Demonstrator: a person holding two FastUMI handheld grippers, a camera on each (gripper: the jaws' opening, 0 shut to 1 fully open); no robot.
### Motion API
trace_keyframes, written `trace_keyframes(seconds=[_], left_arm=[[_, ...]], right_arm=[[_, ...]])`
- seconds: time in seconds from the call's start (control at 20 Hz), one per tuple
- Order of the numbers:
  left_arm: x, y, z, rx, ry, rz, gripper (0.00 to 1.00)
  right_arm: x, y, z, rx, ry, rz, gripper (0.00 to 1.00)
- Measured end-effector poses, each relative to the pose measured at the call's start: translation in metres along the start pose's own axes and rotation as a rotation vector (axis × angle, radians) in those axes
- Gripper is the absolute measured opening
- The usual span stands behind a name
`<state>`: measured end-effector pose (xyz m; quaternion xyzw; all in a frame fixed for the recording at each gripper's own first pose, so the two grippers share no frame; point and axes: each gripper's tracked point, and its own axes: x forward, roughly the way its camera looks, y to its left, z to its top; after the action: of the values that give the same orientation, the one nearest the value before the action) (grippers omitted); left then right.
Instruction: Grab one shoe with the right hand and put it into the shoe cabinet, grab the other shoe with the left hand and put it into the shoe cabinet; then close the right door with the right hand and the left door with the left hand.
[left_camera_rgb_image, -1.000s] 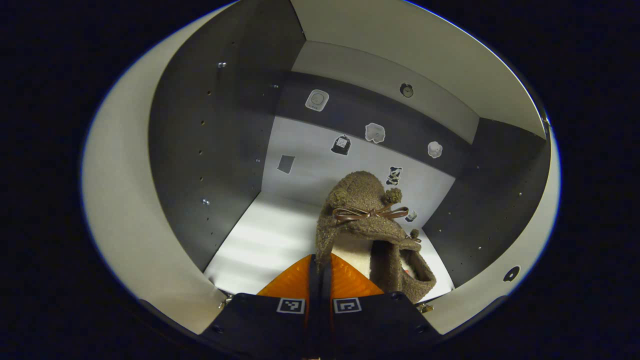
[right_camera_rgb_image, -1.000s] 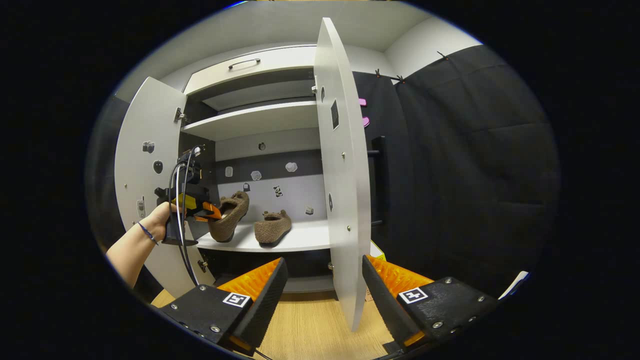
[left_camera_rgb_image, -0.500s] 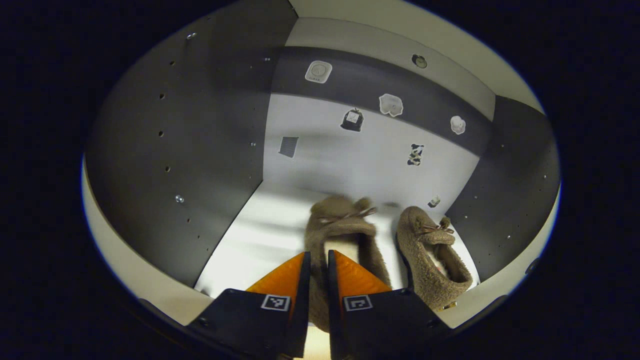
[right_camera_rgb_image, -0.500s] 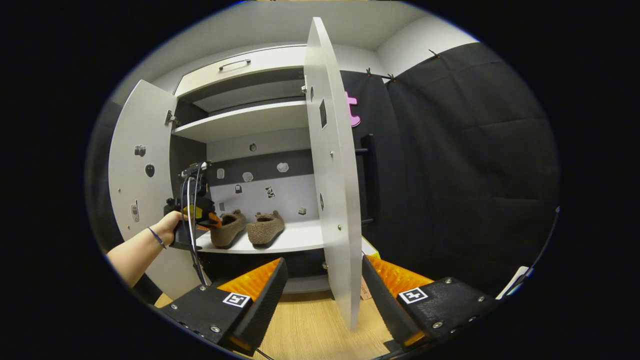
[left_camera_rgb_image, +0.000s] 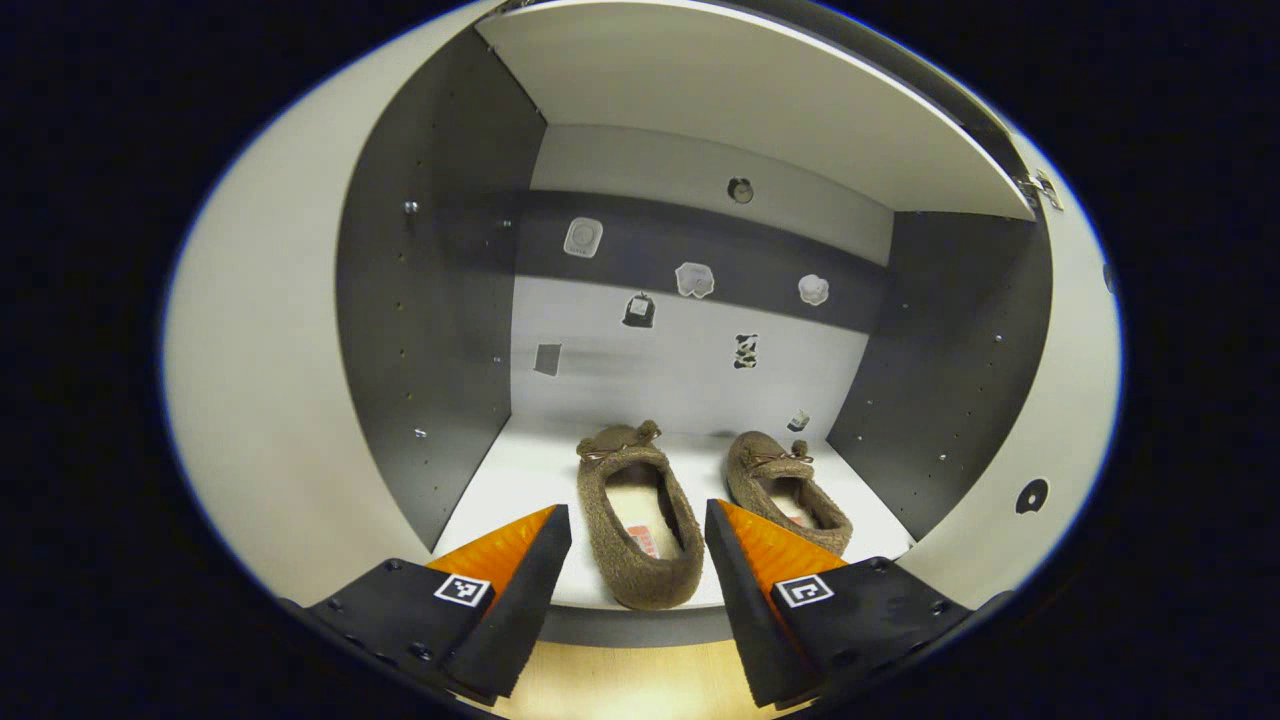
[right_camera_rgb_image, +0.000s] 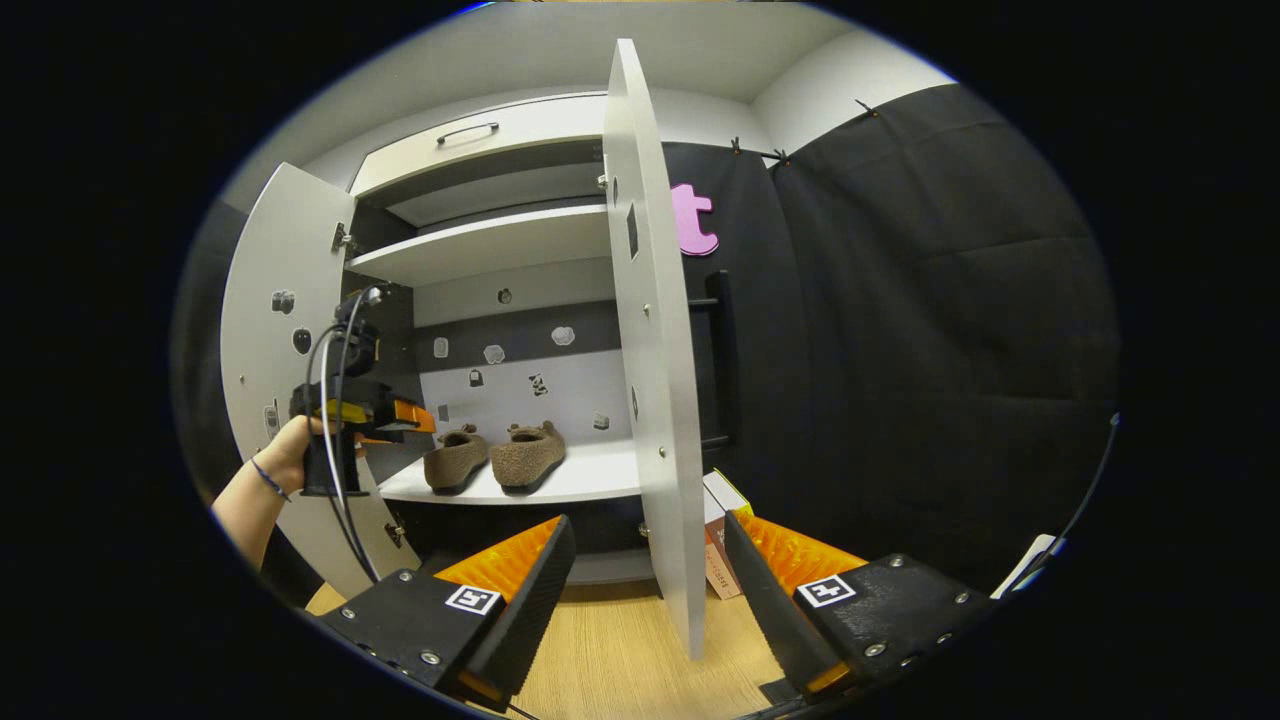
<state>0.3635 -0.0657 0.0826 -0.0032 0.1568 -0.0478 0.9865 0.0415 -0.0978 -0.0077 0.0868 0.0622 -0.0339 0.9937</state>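
Both brown shoes (left_camera_rgb_image: 640, 520) (left_camera_rgb_image: 788, 488) sit side by side on the cabinet shelf (left_camera_rgb_image: 510, 480). The left tool (left_camera_rgb_image: 637, 560) hangs released before them; the right tool (right_camera_rgb_image: 648, 580) gapes, straddling the open right door (right_camera_rgb_image: 650, 400).

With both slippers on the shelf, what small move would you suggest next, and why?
Probably swing the open right gripper against the right door and push it closed. Both slippers sit side by side on the cabinet shelf, the left gripper is open and holds nothing, and both doors stand open.
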Motion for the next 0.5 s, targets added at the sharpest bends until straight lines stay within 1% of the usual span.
trace_keyframes(seconds=[0.05, 0.15, 0.2, 0.35, 0.5], left_arm=[[-0.014, -0.003, 0.002, 0.008, -0.023, -0.007, 0.89], [-0.043, -0.011, 0.007, 0.021, -0.070, -0.023, 0.90], [-0.056, -0.013, 0.009, 0.029, -0.093, -0.029, 0.95], [-0.093, -0.014, 0.017, 0.055, -0.155, -0.020, 0.95], [-0.129, -0.013, 0.020, 0.071, -0.201, -0.013, 0.95]], right_arm=[[0.000, -0.004, -0.001, -0.001, 0.002, -0.003, 0.92], [-0.001, -0.013, -0.005, -0.011, 0.007, -0.008, 0.92], [-0.001, -0.017, -0.006, -0.017, 0.009, -0.011, 0.92], [0.000, -0.036, -0.012, -0.027, 0.018, -0.032, 0.92], [0.003, -0.060, -0.019, -0.028, 0.030, -0.069, 0.92]])
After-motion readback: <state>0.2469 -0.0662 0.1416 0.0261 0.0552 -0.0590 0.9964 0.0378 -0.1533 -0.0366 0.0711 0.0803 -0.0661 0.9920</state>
